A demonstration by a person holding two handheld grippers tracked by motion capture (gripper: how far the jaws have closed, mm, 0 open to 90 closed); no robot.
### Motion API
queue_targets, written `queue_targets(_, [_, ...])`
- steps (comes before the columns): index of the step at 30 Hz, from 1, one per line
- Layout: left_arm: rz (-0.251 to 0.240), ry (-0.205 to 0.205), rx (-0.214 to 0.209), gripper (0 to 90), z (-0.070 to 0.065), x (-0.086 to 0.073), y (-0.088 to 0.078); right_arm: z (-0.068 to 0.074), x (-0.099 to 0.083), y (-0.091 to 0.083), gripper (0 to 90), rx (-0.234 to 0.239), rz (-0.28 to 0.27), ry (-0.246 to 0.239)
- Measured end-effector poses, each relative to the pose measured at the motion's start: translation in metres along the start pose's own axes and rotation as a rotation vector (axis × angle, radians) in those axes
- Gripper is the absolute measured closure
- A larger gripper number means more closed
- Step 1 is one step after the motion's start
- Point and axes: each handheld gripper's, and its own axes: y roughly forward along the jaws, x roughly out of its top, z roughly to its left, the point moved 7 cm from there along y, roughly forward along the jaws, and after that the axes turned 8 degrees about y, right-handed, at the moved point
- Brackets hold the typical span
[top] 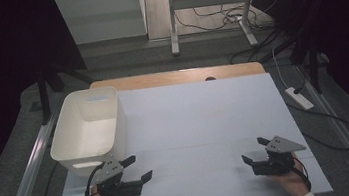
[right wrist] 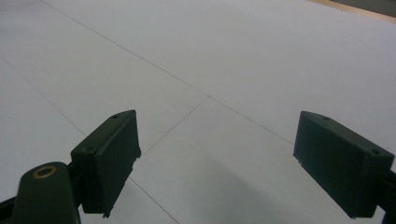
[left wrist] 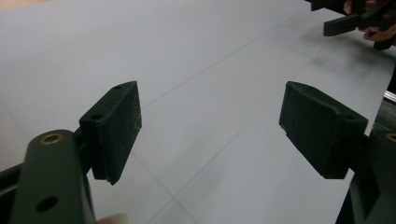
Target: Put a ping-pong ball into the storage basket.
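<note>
Holding both tools low over the white table sheet [top: 201,125], I keep them at its near edge, tips turned inward toward each other. My left gripper [top: 138,169] sits just below the near end of the white bin [top: 91,131], jaws spread with nothing between the pads. My right gripper [top: 255,151] rests well apart from the bin, across the sheet, likewise released and empty. I judge this a ready stance. Nothing blocks my way across the bare sheet. Beyond the bin run the wooden table edge [top: 175,77] and cables [top: 218,19] on the floor.
</note>
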Motion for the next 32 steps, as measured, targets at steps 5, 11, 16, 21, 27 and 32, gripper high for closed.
queue_targets(5, [0.004, -0.019, 0.007, 21.6, 0.005, -0.014, -0.001, 0.001, 0.0, 0.001, 14.1, 0.008, -0.002, -0.002])
queue_targets(11, [0.009, -0.039, 0.006, 22.0, 0.009, -0.026, -0.001, 0.003, -0.001, 0.0, 14.1, 0.028, -0.001, -0.005])
queue_targets(16, [0.006, -0.039, 0.008, 22.1, 0.009, -0.026, -0.001, 0.006, -0.001, -0.001, 14.1, 0.048, 0.001, -0.008])
queue_targets(21, [0.004, -0.037, 0.01, 22.2, 0.008, -0.025, 0.0, 0.01, -0.001, -0.001, 14.1, 0.063, 0.006, -0.019])
queue_targets(27, [0.007, -0.032, 0.004, 22.2, 0.008, -0.024, 0.002, 0.01, -0.001, -0.001, 14.0, 0.068, 0.004, -0.017])
queue_targets(32, [0.003, -0.029, 0.004, 22.2, 0.007, -0.023, 0.002, 0.01, -0.002, -0.002, 14.0, 0.07, 0.005, -0.017])
